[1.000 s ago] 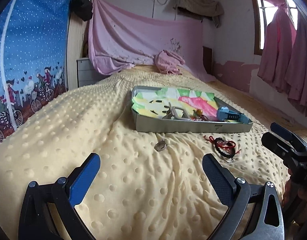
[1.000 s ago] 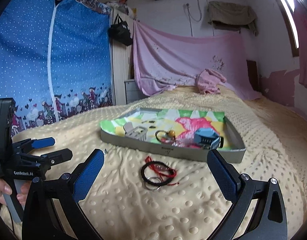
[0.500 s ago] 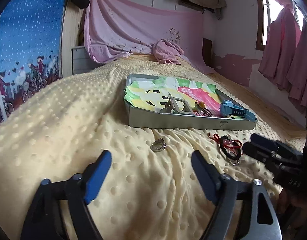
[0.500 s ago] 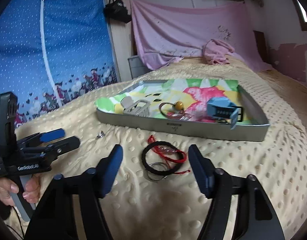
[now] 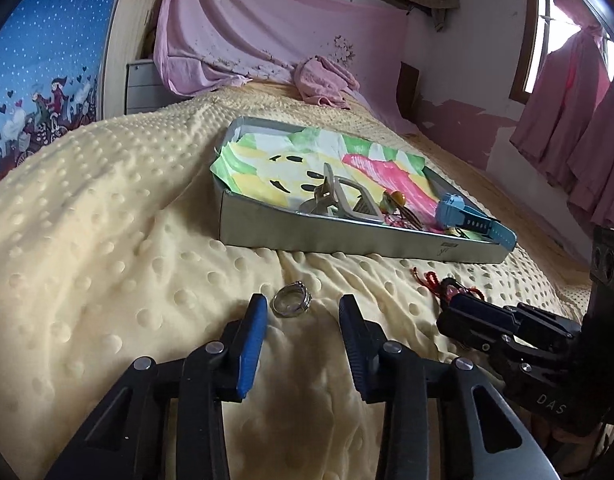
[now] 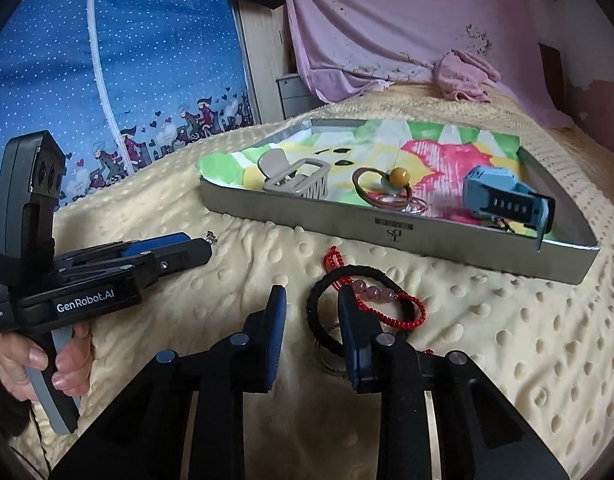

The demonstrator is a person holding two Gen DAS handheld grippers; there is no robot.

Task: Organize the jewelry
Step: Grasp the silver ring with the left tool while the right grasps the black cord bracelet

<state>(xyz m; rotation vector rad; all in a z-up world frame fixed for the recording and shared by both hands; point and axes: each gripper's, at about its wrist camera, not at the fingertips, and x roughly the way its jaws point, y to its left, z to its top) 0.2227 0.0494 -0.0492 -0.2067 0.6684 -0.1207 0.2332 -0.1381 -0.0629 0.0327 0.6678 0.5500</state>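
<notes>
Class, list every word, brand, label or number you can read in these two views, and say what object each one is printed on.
"GenRobot.AI": white print on the side of the left gripper.
Small white lines at that gripper's rear edge: partly cut off, too small to read.
"DAS": on the body of the right gripper, cut off by shadow.
Dark stamped logo on the front wall of the metal tray: too blurred to read.

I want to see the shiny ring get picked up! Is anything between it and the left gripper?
No. In the left wrist view, only bare yellow blanket lies between the left gripper, whose jaws have just been closing, and the ring.
</notes>
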